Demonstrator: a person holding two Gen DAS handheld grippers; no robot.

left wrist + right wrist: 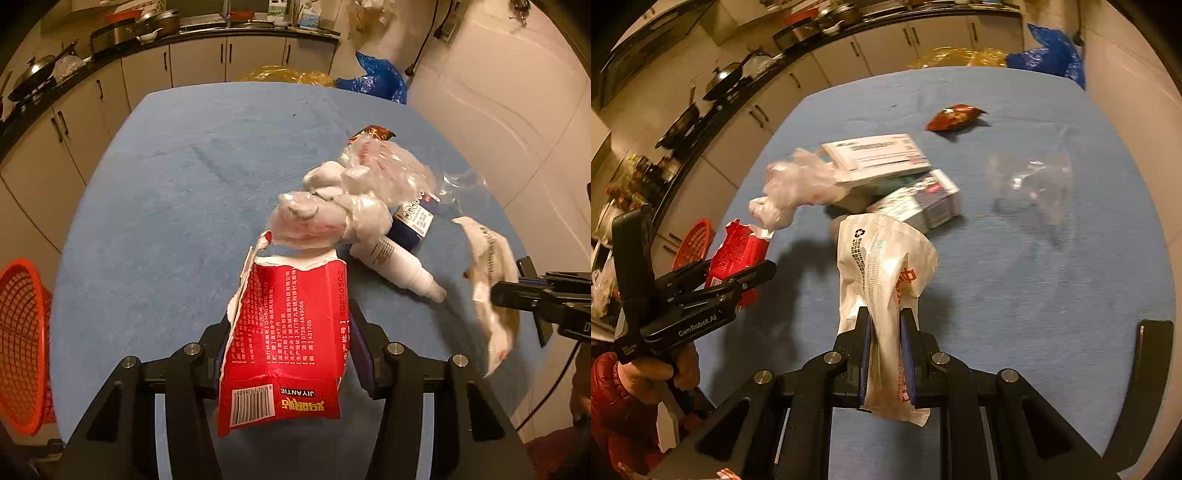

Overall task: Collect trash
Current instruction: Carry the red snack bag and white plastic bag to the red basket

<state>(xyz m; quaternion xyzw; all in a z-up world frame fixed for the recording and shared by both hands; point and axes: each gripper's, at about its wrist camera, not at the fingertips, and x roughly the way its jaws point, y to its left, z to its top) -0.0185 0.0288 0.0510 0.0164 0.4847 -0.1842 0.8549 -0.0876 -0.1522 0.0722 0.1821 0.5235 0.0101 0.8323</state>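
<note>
Blue table (184, 184) | red packet (284, 332) "JIYANTIE", "20250502" | left claw (738, 280) "GenRobot.AI"

Torn red packet (286, 343) between left gripper (290, 347) jaws.

The left hand-held gripper (290, 343) points steeply down, its two blue-padded fingers (360, 350) standing about half apart and pressed against the sides of a torn red packet (284, 332). The right hand-held gripper (884, 354) also tilts steeply down, its fingers (866, 354) drawn nearly together and pinching a crumpled white wrapper (882, 277). In the right wrist view the person's left hand (661, 373), in a red quilted sleeve (613, 406), grips the left tool's handle.
</note>
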